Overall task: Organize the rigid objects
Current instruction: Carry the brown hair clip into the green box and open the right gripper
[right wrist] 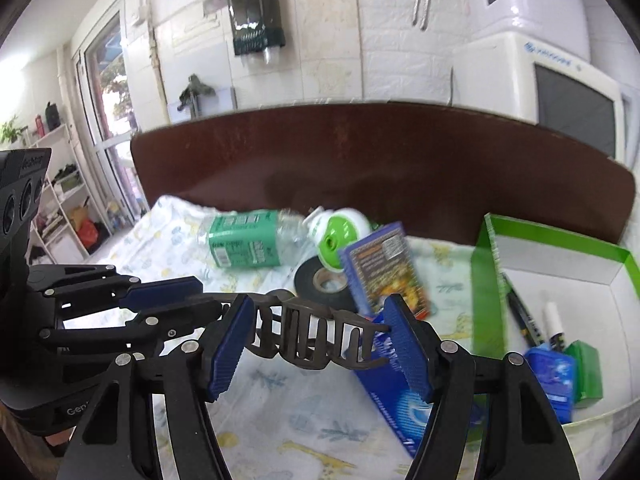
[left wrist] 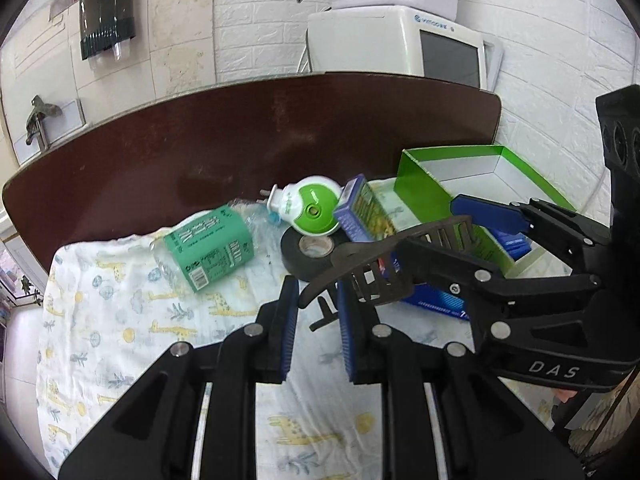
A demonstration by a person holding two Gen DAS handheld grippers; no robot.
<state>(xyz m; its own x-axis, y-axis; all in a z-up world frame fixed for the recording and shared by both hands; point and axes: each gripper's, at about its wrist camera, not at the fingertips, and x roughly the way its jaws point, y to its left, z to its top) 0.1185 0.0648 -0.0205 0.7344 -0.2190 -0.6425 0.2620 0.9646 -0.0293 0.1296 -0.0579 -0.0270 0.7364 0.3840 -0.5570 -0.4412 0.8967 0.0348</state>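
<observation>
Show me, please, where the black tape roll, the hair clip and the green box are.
Black tape roll [left wrist: 306,258]: left wrist view, on its black side wall.
Hair clip [right wrist: 308,334]: right wrist view, on its middle teeth.
Green box [right wrist: 482,292]: right wrist view, on its green left wall.

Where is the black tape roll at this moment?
The black tape roll lies on the giraffe-print cloth near the table's middle, under the green-and-white plug-in device and left of the blue box.
</observation>
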